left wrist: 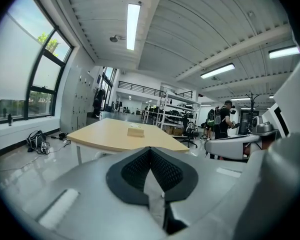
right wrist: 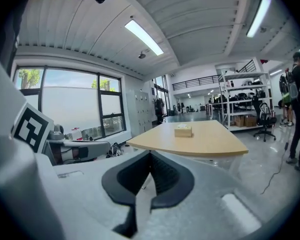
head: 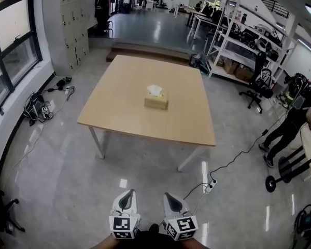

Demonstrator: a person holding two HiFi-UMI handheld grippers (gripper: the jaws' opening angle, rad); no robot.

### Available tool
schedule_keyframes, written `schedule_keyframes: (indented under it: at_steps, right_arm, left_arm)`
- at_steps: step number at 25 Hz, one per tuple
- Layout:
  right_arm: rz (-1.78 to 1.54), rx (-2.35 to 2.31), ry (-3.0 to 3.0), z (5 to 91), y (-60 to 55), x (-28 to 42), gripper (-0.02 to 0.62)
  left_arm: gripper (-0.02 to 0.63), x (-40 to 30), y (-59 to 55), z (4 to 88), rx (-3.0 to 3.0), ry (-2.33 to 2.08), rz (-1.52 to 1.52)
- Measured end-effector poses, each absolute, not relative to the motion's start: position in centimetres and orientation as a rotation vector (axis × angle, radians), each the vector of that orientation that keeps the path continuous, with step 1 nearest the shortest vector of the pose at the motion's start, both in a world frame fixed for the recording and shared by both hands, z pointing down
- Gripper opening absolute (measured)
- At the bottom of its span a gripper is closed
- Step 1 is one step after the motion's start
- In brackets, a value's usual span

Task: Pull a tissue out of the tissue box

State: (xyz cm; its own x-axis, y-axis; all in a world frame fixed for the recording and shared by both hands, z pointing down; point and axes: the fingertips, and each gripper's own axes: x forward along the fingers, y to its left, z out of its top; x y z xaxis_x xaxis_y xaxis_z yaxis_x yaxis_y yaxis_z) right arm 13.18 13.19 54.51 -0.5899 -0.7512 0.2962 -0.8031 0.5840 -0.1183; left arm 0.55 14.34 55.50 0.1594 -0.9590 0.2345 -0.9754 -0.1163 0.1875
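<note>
A tan tissue box (head: 156, 102) stands near the middle of the wooden table (head: 124, 113), with a white tissue (head: 155, 90) sticking up from its top. Both grippers hang low at the bottom of the head view, well short of the table. My left gripper (head: 127, 197) is shut, its dark pads meeting with nothing between them. My right gripper (head: 172, 199) is shut and empty too. The left gripper view shows the box (left wrist: 135, 131) far off on the table beyond the closed left gripper (left wrist: 150, 149). In the right gripper view the box (right wrist: 183, 130) lies beyond the right gripper (right wrist: 150, 154).
Metal shelving (head: 249, 45) and an office chair (head: 259, 84) stand right of the table. A person in black (head: 295, 118) bends at the far right. A cable and power strip (head: 210, 185) lie on the floor near the table's front right leg. Grey lockers (head: 67, 19) line the left wall.
</note>
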Motion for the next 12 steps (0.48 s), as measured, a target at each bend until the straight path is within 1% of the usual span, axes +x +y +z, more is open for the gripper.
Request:
schedule_keyframes:
  at_steps: [4,12]
  right_arm:
    - [0.403,1.336,-2.571,54.7,11.8,10.9,-0.009]
    - [0.300,1.358,-2.569,52.1,8.8,4.2,-0.009]
  left_arm:
    - [0.018,-2.0,12.8,55.3,2.158,-1.840,0.094]
    - [0.018,-9.3,11.2,55.0,2.124,-1.841,0.041]
